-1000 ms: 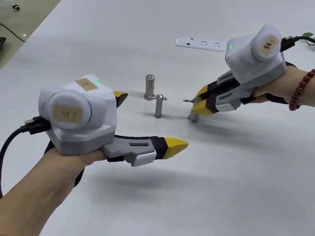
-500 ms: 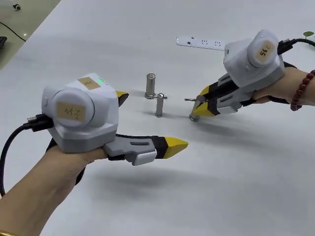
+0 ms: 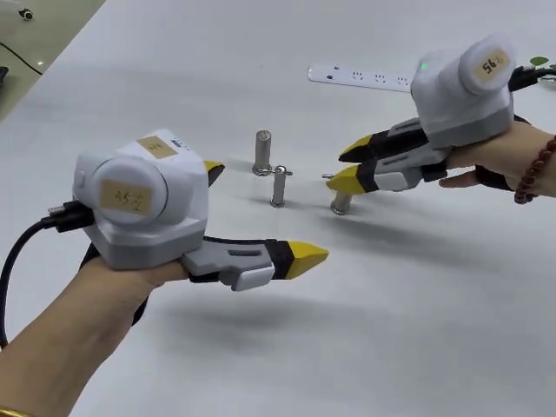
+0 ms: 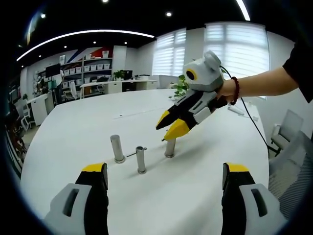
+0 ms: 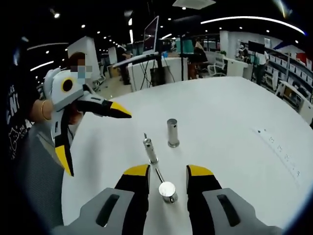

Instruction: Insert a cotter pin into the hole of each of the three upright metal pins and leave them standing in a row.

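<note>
Well apart, left gripper [image 3: 265, 210] spread wide; right gripper [image 3: 341, 168] parted above metal pin [image 3: 340, 205]

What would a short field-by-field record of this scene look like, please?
Surface: white table
Far pin: upright, nothing through it
Middle pin: upright, cotter pin through its top
Near pin: upright, second cotter pin at its top
Right gripper: open, empty, close above that pin
Left gripper: open, empty, apart from the pins
Background: power strip
</note>
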Demonstrator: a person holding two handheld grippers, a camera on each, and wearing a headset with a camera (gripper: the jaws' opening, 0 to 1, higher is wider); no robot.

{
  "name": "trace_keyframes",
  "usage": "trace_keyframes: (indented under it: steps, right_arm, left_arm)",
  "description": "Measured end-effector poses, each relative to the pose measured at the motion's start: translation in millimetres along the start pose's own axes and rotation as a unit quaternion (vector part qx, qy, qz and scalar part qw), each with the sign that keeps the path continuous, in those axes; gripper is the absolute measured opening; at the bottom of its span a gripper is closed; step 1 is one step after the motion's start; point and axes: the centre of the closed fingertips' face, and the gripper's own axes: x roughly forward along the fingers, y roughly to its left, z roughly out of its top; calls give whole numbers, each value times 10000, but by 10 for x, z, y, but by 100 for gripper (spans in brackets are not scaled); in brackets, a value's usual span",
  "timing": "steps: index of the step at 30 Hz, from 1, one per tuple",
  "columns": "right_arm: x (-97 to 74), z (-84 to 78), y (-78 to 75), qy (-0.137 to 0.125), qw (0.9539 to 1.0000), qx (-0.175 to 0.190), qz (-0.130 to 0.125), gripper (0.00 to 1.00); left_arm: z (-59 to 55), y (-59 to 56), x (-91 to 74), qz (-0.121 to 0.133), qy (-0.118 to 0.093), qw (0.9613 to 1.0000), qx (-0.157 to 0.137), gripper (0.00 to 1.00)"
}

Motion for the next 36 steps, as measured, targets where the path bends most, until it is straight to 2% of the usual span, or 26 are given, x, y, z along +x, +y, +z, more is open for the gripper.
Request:
trace_keyframes:
  steps: [5, 11, 16, 17, 23, 27, 31, 36]
  right_arm:
    - [79, 105, 19, -171, 9998, 104, -69, 26]
    - [235, 258, 35, -308, 9992, 28, -249, 27]
    - [356, 359, 12, -398, 9983, 23, -433, 26]
    - [390, 374, -32, -429, 9981, 67, -439, 26]
    - [512, 439, -105, -436, 9972, 169, -578, 25]
    - [627, 477, -142, -455, 9971, 224, -574, 24]
    - [710, 487, -156, -407, 9967, 294, -641, 23]
    - [808, 522, -198, -421, 9950, 548, -726, 21]
  left_arm:
    - [-6, 4, 2, 25, 41, 10000, 61, 97]
    - [38, 6, -7, 13, -69, 10000, 38, 96]
    - [54, 35, -25, 82, -114, 9999, 23, 96]
    - [55, 43, -28, 99, -120, 9999, 16, 96]
    - [48, 74, -40, 157, -105, 9998, 10, 94]
    - [47, 68, -32, 159, -102, 9998, 9, 94]
    - [37, 41, -16, 128, -70, 9999, 7, 93]
    - [39, -10, -4, 67, -49, 9999, 61, 93]
